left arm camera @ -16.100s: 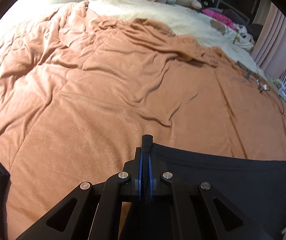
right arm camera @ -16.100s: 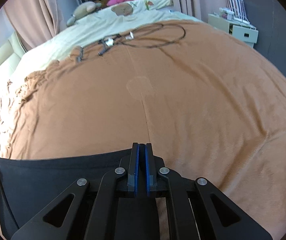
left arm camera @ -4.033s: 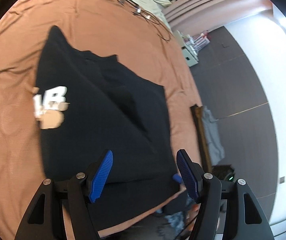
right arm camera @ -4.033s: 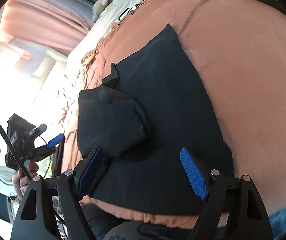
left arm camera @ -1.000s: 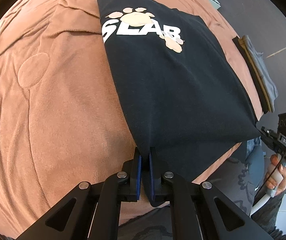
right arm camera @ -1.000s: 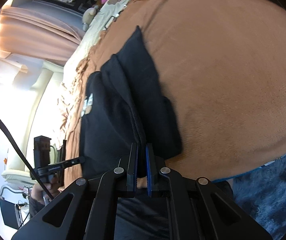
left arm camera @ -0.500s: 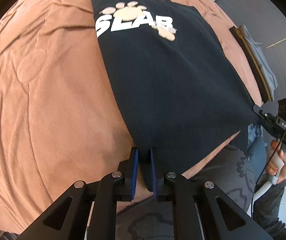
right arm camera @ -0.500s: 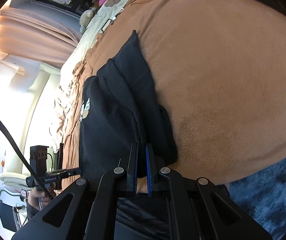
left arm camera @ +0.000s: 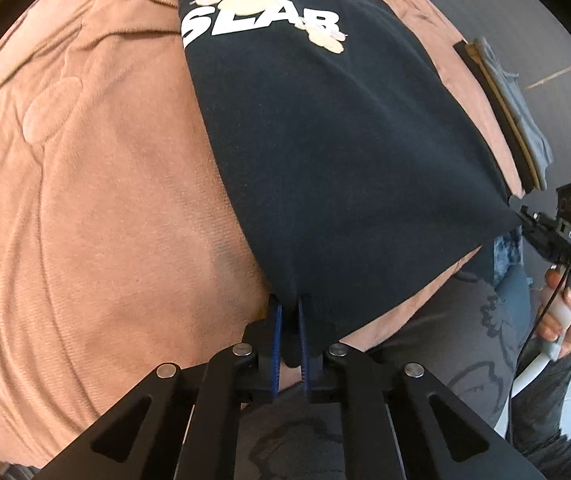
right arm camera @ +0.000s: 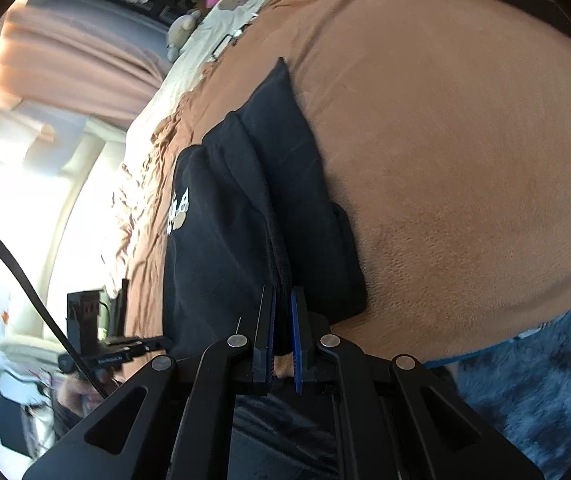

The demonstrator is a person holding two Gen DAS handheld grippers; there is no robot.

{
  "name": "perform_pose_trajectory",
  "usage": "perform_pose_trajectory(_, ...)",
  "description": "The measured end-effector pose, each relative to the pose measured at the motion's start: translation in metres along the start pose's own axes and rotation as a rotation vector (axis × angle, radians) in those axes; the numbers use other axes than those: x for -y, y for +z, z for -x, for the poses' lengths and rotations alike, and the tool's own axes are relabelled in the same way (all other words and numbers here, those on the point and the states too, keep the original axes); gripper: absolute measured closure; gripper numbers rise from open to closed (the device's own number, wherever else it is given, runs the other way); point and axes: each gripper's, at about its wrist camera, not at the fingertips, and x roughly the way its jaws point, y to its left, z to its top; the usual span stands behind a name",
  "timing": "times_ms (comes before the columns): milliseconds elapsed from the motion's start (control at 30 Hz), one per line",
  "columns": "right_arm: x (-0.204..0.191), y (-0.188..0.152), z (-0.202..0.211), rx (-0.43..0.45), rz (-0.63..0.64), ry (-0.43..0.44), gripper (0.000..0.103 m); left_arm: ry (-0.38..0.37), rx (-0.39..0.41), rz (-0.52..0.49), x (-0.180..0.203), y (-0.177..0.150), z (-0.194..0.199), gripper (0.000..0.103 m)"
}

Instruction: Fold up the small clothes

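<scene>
Left wrist view: black T-shirt (left arm camera: 325, 152) lies on the brown blanket (left arm camera: 85, 200), filling the centre and upper right of the frame, white "SLAB" print with paw marks near the top. Left gripper (left arm camera: 288, 312) at lower centre; its jaws have just been closing a little, blue pads pinched on the shirt's near hem corner, cloth between them. At right edge, right gripper (left arm camera: 525, 216) nips the opposite hem corner; the hand (left arm camera: 561, 316) wraps its handle. Hem between the two corners is raised off the blanket and stretched. Folded clothes stack (left arm camera: 517, 120) at upper right, near the blanket's edge. Right wrist view: right gripper (right arm camera: 283, 312) at lower centre, jaws almost together, bunched black shirt (right arm camera: 245, 220) layers clamped between the pads. Left gripper (right arm camera: 153, 346) visible at lower left, touching the shirt's edge. Blue rug (right arm camera: 545, 360) at lower right.
</scene>
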Motion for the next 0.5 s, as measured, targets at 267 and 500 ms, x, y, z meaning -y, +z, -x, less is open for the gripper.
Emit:
perform_pose_trajectory(267, -0.018, 0.011, -0.002, -0.048, 0.092, -0.105, 0.09, -0.029, 0.0, 0.011, -0.008, -0.003, 0.011, 0.094)
perform_pose_trajectory(500, -0.035, 0.034, 0.015, 0.026, 0.152, -0.058, 0.03, -0.064, 0.119, 0.04, -0.018, 0.008, 0.042, 0.046)
